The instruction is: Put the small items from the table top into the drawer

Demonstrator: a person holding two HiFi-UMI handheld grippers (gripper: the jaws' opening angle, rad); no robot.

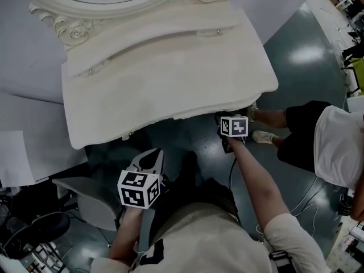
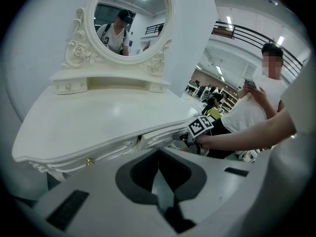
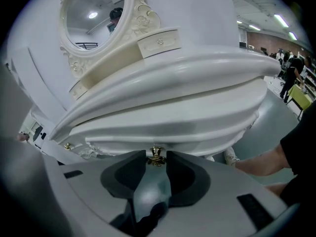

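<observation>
A white dressing table (image 1: 170, 78) with a round mirror (image 2: 131, 19) fills the upper half of the head view; I see no small items on its top. Its front drawer (image 2: 160, 138) stands slightly out from under the top's edge. My right gripper (image 3: 157, 151) is at the drawer front, shut on its brass knob (image 3: 156, 157). In the head view only its marker cube (image 1: 234, 126) shows, and the jaws are hidden below the table's edge. My left gripper (image 2: 158, 151) hangs in front of the table at the left, below the edge (image 1: 153, 154), shut and holding nothing.
A person in a white shirt and dark shorts (image 1: 324, 141) stands close at the table's right. A grey chair (image 1: 85, 201) is at my lower left. A second brass knob (image 2: 89, 161) sits on the table's left front. White panels (image 1: 23, 152) lie at the left.
</observation>
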